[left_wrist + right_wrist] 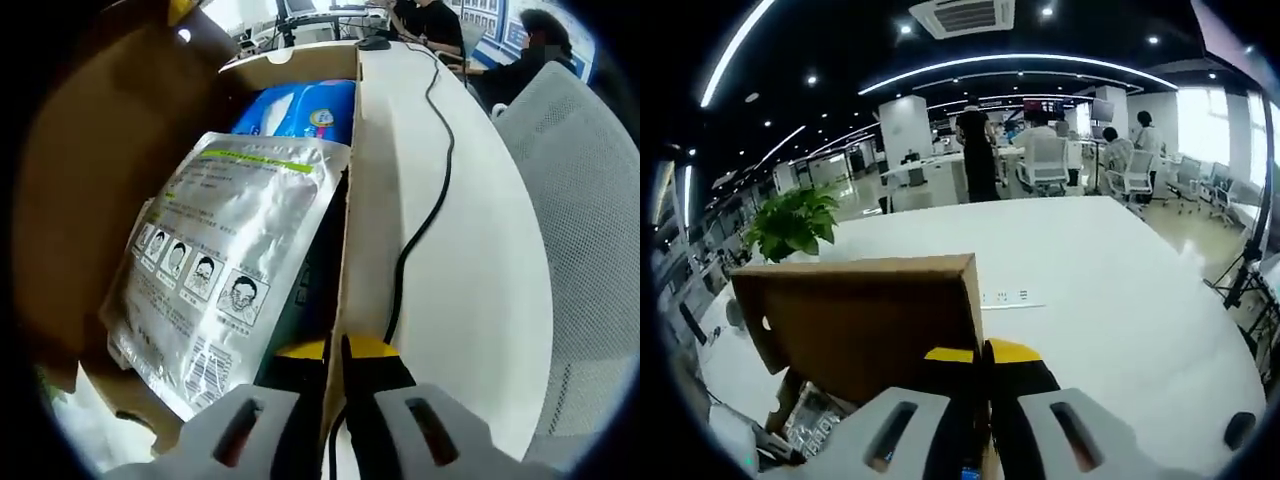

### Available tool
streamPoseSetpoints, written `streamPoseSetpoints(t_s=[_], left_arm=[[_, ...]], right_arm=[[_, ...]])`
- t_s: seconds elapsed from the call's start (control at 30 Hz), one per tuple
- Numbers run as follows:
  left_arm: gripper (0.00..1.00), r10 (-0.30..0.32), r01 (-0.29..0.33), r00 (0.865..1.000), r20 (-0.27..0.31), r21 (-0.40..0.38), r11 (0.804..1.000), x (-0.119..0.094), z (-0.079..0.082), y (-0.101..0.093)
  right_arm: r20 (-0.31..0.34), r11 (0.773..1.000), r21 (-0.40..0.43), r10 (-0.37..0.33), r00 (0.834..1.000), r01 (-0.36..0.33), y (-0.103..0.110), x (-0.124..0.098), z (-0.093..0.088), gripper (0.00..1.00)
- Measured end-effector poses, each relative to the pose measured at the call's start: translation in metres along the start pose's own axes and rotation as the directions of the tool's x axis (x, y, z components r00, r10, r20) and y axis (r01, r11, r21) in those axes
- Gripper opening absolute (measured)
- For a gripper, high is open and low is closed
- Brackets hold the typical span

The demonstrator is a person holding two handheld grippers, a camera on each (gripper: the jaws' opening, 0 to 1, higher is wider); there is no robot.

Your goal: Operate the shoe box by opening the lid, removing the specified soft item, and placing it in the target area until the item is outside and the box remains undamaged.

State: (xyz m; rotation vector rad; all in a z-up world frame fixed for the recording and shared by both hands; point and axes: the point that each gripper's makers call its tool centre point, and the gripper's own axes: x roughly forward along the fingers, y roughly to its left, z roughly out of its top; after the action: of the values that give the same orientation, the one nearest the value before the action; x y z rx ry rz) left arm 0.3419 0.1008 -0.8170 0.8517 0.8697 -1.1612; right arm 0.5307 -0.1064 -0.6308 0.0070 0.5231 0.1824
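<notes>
Left gripper [333, 352] fingers are pinched on the shoe box [345, 255] wall at lower centre. Right gripper [985, 362] fingers clamp the raised lid [865, 320]. Inside, centre-left, lies a silver mask pouch [225, 265]: likely light, floppy, slick; best taken by an edge.

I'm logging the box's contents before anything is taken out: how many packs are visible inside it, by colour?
Silver foil pack, printed with mask-wearing diagrams: 1
Blue packs, side by side behind it: 2
Dark pack, wedged against the box wall, mostly hidden: 1
Total visible: 4
</notes>
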Motion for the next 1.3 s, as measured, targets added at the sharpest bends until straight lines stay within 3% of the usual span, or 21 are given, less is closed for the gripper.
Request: streamPoseSetpoints(t_s=[0.07,0.27,0.33,0.4,0.57,0.63,0.7,0.87,0.93,1.0,1.3], left_arm=[[0.03,-0.002,0.002,1.000,0.000,-0.001,1.000,0.000,0.000,0.000],[0.03,-0.006,0.006,1.000,-0.001,-0.005,1.000,0.000,0.000,0.000],[0.03,-0.005,0.005,1.000,-0.001,-0.006,1.000,0.000,0.000,0.000],[0.03,-0.005,0.005,1.000,-0.001,-0.007,1.000,0.000,0.000,0.000],[0.03,-0.005,0.005,1.000,0.000,-0.006,1.000,0.000,0.000,0.001],[0.03,-0.005,0.005,1.000,-0.001,-0.009,1.000,0.000,0.000,0.001],[0.03,-0.003,0.003,1.000,-0.001,-0.010,1.000,0.000,0.000,0.001],[0.03,-0.003,0.003,1.000,-0.002,-0.012,1.000,0.001,-0.001,0.001],[0.03,-0.004,0.004,1.000,-0.001,-0.011,1.000,0.001,0.000,0.001],[0.03,-0.005,0.005,1.000,-0.002,-0.011,1.000,0.000,0.000,0.001],[0.03,-0.003,0.003,1.000,0.000,-0.003,1.000,0.000,0.000,0.002]], right_arm=[[-0.011,0.997,-0.073,-0.002,1.000,0.001,0.003,0.004,0.001,0.00],[-0.054,1.000,-0.014,0.027,0.998,-0.028,0.001,0.014,0.001,0.00],[-0.056,0.994,-0.105,0.022,0.998,-0.027,0.000,0.020,0.000,0.00],[-0.063,0.990,-0.137,0.015,0.998,-0.024,0.000,0.023,-0.003,0.00],[-0.086,0.992,-0.126,0.022,0.996,-0.033,-0.004,0.033,-0.004,0.00],[-0.112,0.995,-0.087,0.033,0.993,-0.043,-0.003,0.034,-0.009,0.00],[-0.128,0.999,0.012,0.042,0.991,-0.041,-0.003,0.036,-0.013,0.00],[-0.136,0.997,0.073,0.037,0.990,-0.027,-0.004,0.043,-0.016,0.00],[-0.137,0.997,0.069,0.028,0.990,-0.019,-0.002,0.043,-0.017,0.00],[-0.138,1.000,0.013,0.017,0.990,-0.016,-0.002,0.045,-0.018,0.00],[-0.182,1.000,0.006,0.028,0.983,-0.027,-0.003,0.049,-0.019,0.00]])
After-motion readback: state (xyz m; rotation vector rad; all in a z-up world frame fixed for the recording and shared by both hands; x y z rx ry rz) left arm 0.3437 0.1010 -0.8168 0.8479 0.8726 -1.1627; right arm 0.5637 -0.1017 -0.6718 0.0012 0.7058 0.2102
